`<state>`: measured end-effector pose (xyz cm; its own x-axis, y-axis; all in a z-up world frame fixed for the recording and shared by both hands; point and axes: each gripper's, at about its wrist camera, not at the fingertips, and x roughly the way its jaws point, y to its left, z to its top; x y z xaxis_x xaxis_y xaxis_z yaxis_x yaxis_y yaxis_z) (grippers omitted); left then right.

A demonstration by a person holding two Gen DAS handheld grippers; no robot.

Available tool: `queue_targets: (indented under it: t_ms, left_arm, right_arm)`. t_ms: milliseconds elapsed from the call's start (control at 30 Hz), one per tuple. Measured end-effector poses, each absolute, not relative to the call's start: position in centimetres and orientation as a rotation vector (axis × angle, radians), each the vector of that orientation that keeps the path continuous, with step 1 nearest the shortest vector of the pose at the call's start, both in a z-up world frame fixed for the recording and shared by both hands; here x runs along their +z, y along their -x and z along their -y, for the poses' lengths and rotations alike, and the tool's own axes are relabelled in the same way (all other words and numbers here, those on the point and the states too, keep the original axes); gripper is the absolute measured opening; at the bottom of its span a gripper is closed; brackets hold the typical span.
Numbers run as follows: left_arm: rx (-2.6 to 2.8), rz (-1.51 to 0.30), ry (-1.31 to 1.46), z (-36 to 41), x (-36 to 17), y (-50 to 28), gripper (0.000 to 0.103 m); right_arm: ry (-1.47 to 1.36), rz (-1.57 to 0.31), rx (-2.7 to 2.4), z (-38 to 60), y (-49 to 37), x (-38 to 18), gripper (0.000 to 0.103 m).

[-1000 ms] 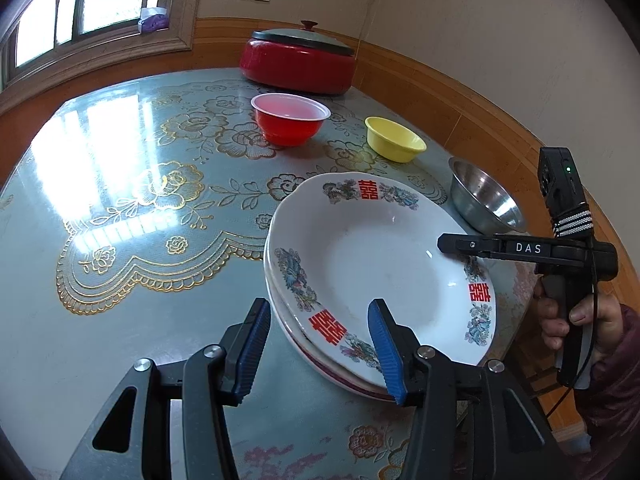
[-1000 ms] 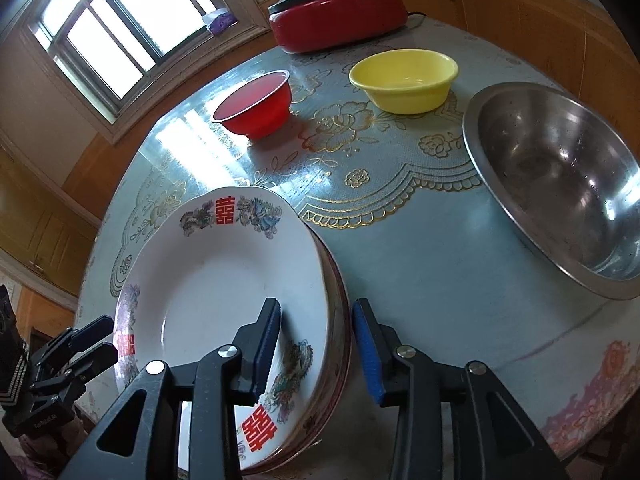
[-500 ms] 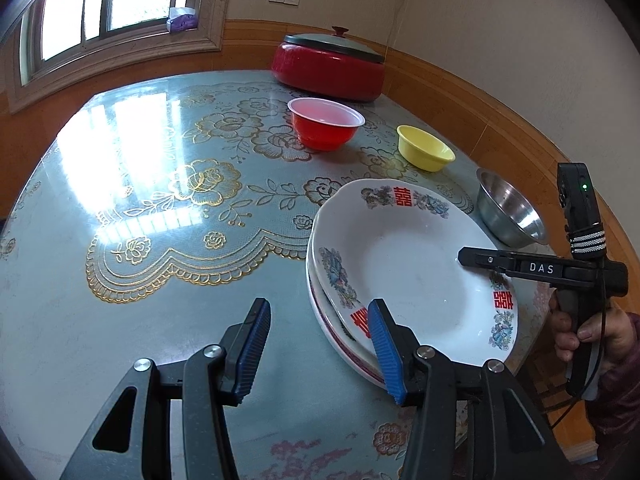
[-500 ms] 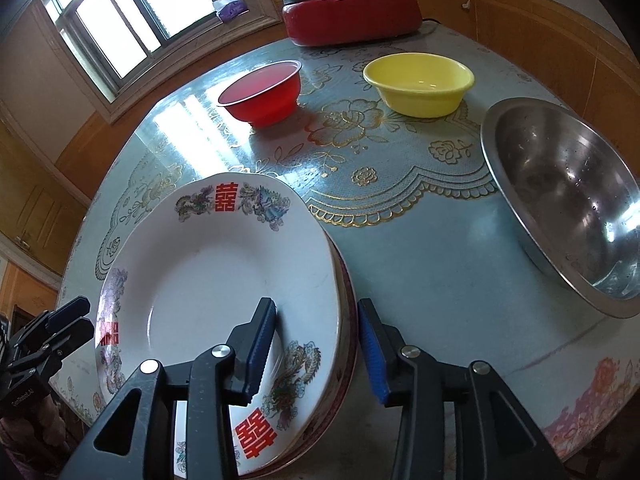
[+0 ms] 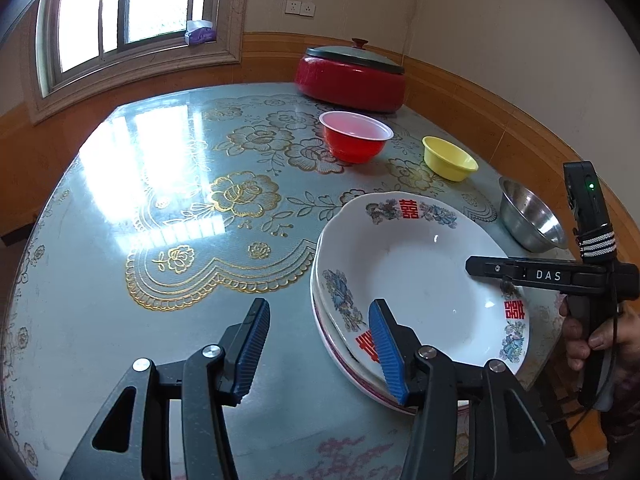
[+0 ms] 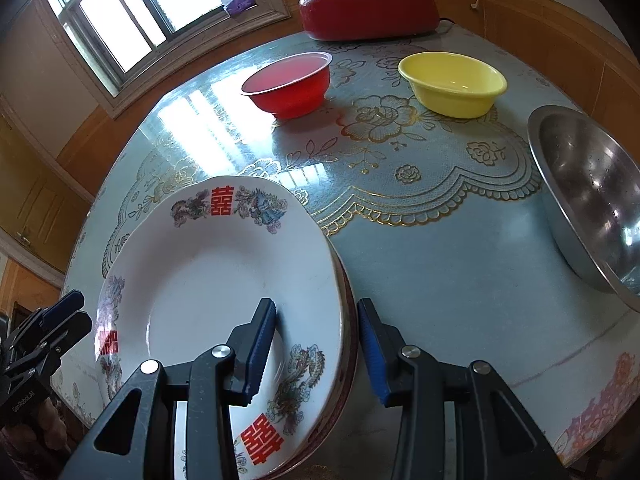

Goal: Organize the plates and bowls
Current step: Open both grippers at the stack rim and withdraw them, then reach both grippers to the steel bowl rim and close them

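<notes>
A stack of white plates (image 5: pixel 416 276) with red characters and floral prints rests on the table; it also shows in the right wrist view (image 6: pixel 208 276). My left gripper (image 5: pixel 318 344) is open and empty, hovering just left of the stack's near rim. My right gripper (image 6: pixel 318 346) is open, its jaws standing on either side of the stack's right rim without closing on it. A red bowl (image 5: pixel 356 140), a yellow bowl (image 5: pixel 450 158) and a steel bowl (image 5: pixel 528 216) sit apart further back.
A red lidded electric pot (image 5: pixel 352 76) stands at the table's far edge by the wall. The round table (image 5: pixel 160 200) has a glossy blue floral cover. The steel bowl (image 6: pixel 592 200) lies near the table's right edge.
Both grippers have pulled back and up from the plate stack. The right gripper's jaws have opened wider. The plates and bowls have not moved.
</notes>
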<state>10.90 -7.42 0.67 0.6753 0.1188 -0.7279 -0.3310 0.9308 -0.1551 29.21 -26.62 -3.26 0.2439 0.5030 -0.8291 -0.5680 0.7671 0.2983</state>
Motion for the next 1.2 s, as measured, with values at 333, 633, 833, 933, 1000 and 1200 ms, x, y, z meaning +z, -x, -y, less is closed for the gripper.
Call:
queue_targets:
  t_ms: [333,633,833,933,1000,1200]
  left_arm:
    - [0.216,-0.73,0.19,7.3,2.4,-10.7,0.067]
    - [0.146,-0.715,0.154,8.7,2.5,-12.0,0.069]
    - [0.151,-0.697,0.086,10.6,3.3,-13.7,0.07]
    - [0.153,-0.694,0.08,11.7,3.5,-14.6,0.072]
    - [0.159,-0.697,0.086,12.4,3.6,-15.4,0.072]
    - [0.172,-0.712,0.146,15.2,3.8,-18.7,0.072]
  right_arm:
    - [0.072,-0.991,0.607,26.2,-27.4,-1.2,0.042]
    - [0.125,-0.901,0.536,26.5,-24.3,0.7,0.042]
    - [0.093,-0.867,0.513,28.3,-24.7,1.6,0.042]
    - [0.068,-0.861,0.523,29.3,-25.8,1.8,0.042]
    - [0.072,-0.863,0.545,29.7,-26.7,1.6,0.042]
    - [0.103,-0.868,0.638,31.6,-29.6,1.6,0.042]
